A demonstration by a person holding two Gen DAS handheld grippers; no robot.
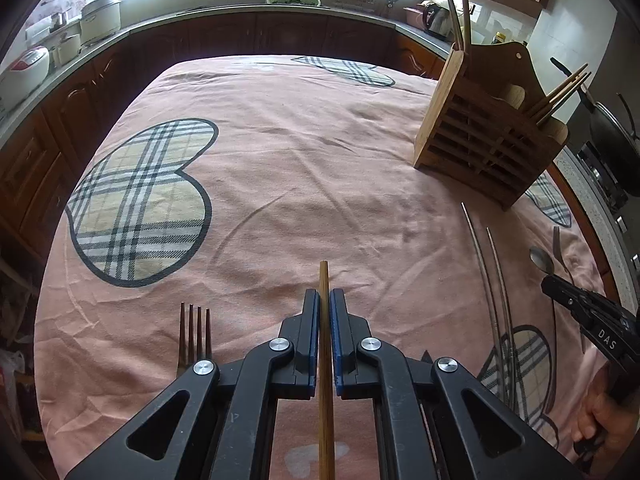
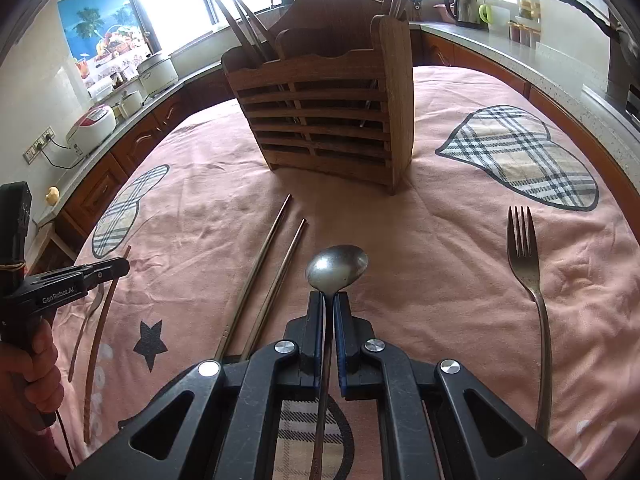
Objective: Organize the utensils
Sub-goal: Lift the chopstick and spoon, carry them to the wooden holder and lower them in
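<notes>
The left gripper (image 1: 325, 296) pinches a thin, stiff brown wooden chopstick (image 1: 324, 276); the right gripper (image 2: 328, 300) clamps the neck of a slick grey metal spoon (image 2: 337, 268). Both are light and likely to pivot. At 12 o'clock stands the slatted wooden utensil holder (image 2: 320, 112). Both handles run out of view beneath the grippers.

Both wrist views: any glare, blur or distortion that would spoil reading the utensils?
Left wrist view: windows blown out along the top edge, heavy fisheye bending of the counter, yet the wooden chopstick in the left hand-held gripper is sharp. Right wrist view: backlight darkens the wooden utensil holder; the spoon and fork stay crisp.
</notes>
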